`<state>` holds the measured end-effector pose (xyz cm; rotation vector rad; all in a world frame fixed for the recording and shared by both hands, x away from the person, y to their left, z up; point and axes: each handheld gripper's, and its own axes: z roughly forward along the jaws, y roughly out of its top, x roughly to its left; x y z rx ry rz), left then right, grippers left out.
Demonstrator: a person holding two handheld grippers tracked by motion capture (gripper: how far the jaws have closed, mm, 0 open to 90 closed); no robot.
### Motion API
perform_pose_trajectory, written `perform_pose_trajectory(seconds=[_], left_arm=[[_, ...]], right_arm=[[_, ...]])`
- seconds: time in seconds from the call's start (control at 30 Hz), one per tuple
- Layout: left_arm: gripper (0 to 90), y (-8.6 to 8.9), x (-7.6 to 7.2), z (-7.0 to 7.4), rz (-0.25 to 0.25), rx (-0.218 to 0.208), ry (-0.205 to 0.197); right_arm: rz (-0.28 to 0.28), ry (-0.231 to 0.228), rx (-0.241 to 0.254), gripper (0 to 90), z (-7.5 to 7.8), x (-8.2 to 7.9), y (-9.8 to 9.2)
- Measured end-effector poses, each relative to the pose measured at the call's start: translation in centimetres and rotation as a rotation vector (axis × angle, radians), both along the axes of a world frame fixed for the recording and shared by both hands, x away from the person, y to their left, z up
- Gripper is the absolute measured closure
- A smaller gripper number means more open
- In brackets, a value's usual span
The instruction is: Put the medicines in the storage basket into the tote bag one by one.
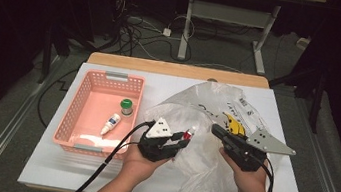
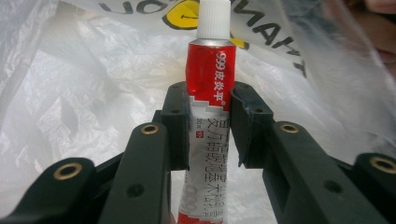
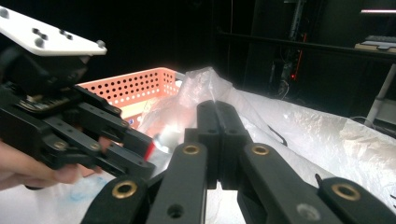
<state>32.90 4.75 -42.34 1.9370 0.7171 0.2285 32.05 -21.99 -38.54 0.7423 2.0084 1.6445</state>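
My left gripper (image 2: 210, 128) is shut on a red and white ointment tube (image 2: 211, 84) with a white cap, held across its middle. From above, this gripper (image 1: 183, 138) holds the tube (image 1: 188, 134) just over the left side of a crumpled clear plastic bag (image 1: 198, 170). My right gripper (image 1: 215, 128) points left toward the tube, jaws pressed together. In the right gripper view these jaws (image 3: 217, 116) meet at a raised fold of the bag (image 3: 205, 79), which seems pinched between them. The left gripper (image 3: 147, 156) shows there too, close by on the left.
A pink perforated basket (image 1: 115, 76) stands left of the bag on the white table top (image 1: 72, 173). Inside lie a green-capped jar (image 1: 126, 106) and a small white dropper bottle (image 1: 111, 124). Cables and desk legs fill the dark floor beyond the table.
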Motion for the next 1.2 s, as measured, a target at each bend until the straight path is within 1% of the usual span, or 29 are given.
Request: perform_pose_trajectory(seconds=[0.07,0.13,0.2,0.23,0.3,0.43,0.47,0.6,0.7,0.73,0.8,0.93,0.97,1.03,1.1,1.2], left_arm=[[68.0,-0.3,0.4,-0.2,0.007,0.013,-0.001],[68.0,-0.6,0.9,-0.4,0.016,0.015,0.000],[68.0,-1.1,1.3,-0.7,0.012,0.014,0.014],[67.9,-1.4,1.5,-0.7,0.010,0.019,0.012],[67.9,-1.9,1.8,-0.9,0.007,0.028,0.009],[67.9,-2.9,2.4,-1.2,0.012,0.019,0.010],[67.9,-3.2,2.5,-1.3,0.013,0.020,0.013],[67.9,-4.3,2.9,-2.0,0.008,0.044,0.017],[68.0,-4.7,3.3,-2.6,0.017,0.054,0.025],[67.9,-4.8,3.5,-2.7,0.019,0.051,0.025],[67.9,-5.0,3.7,-2.8,0.023,0.053,0.031],[67.8,-5.6,4.1,-2.9,0.014,0.065,0.021],[67.8,-5.7,4.2,-3.0,0.013,0.072,0.021],[67.7,-5.9,4.5,-3.2,0.027,0.067,0.023],[67.6,-6.1,4.6,-3.4,0.033,0.070,0.022],[67.6,-6.5,4.9,-3.7,0.031,0.073,0.028]], right_arm=[[0.002,-0.003,0.001,90.0,0.1,0.0,0.0],[0.002,-0.007,0.001,90.0,0.2,0.1,0.0],[0.000,-0.010,0.007,90.0,0.2,0.1,-0.1],[-0.001,-0.006,0.009,90.0,0.3,0.1,-0.3],[-0.001,-0.012,0.010,90.0,0.4,0.1,-0.4],[-0.006,-0.018,0.020,90.0,0.6,0.1,-0.6],[-0.007,-0.013,0.023,90.0,0.6,0.0,-0.6],[-0.006,-0.024,0.026,90.0,0.9,0.1,-0.9],[-0.010,-0.027,0.037,90.0,0.9,0.1,-1.0],[-0.011,-0.026,0.036,90.0,1.0,0.1,-1.0],[-0.009,-0.027,0.035,90.0,1.0,0.1,-1.0],[-0.007,-0.029,0.036,90.0,1.0,0.1,-1.0],[-0.005,-0.036,0.034,90.0,1.0,0.1,-1.0],[-0.010,-0.035,0.043,90.0,1.1,0.1,-1.0],[-0.011,-0.031,0.045,90.0,1.1,0.0,-1.0],[-0.008,-0.032,0.042,90.0,1.1,0.1,-1.0]])
